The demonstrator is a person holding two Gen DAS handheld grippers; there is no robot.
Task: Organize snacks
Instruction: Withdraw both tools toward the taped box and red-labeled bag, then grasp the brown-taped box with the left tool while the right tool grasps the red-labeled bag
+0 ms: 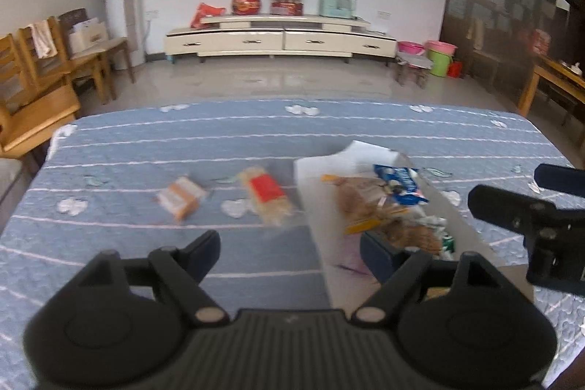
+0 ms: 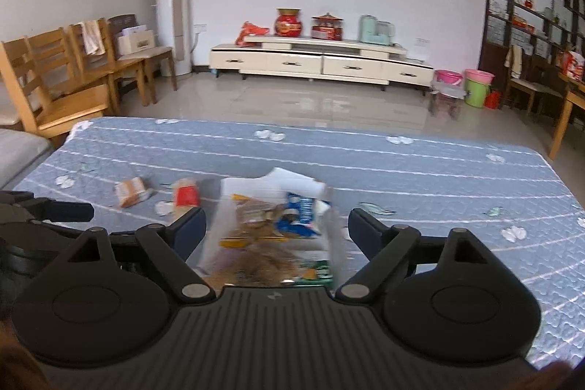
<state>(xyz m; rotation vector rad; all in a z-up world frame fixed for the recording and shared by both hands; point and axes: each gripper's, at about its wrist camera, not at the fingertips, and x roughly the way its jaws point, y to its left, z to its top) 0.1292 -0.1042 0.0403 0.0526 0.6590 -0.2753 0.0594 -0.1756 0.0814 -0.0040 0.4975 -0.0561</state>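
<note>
A white box [image 1: 310, 185] [image 2: 234, 192] on the blue quilted table holds several snack packets, among them a blue and white packet [image 1: 400, 183] [image 2: 299, 216] and brown ones. Left of the box lie an orange packet [image 1: 181, 198] [image 2: 129, 192] and a clear packet with a red label [image 1: 267, 194] [image 2: 186, 196]. My left gripper [image 1: 292, 254] stands open over the box's near left side, nothing between its fingers. My right gripper [image 2: 276, 225] is open wide above the box, its fingers on either side of it and gripping nothing. The right gripper's fingers [image 1: 512, 211] show at the right edge of the left wrist view.
The blue quilted table [image 1: 146, 141] [image 2: 438, 170] stretches far left and right of the box. Wooden chairs [image 1: 44, 61] [image 2: 73, 72] stand beyond its left edge. A low cream cabinet [image 2: 321, 61], a tall white air conditioner [image 2: 173, 2] and coloured buckets [image 2: 475, 86] line the far wall.
</note>
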